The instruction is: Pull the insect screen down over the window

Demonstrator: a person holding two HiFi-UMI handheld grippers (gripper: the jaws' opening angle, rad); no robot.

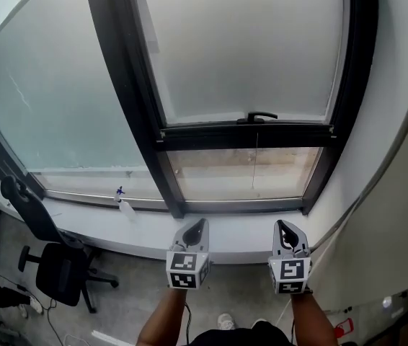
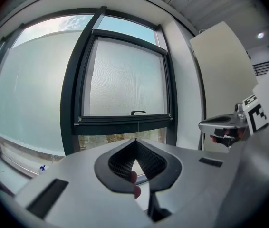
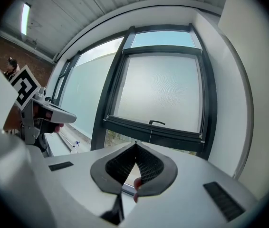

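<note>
The pale mesh insect screen covers most of the right-hand window. Its dark bottom bar carries a small black handle, and a thin cord hangs from it. Below the bar a strip of window stays uncovered. My left gripper and right gripper hover side by side over the white sill, short of the window and below the bar. Both are shut with nothing between the jaws. The left gripper view shows the left gripper pointing under the handle. The right gripper view shows the right gripper below the handle.
A large fixed pane fills the left, split off by a dark mullion. A small spray bottle stands on the sill. A black office chair is on the floor at lower left. A white wall closes the right side.
</note>
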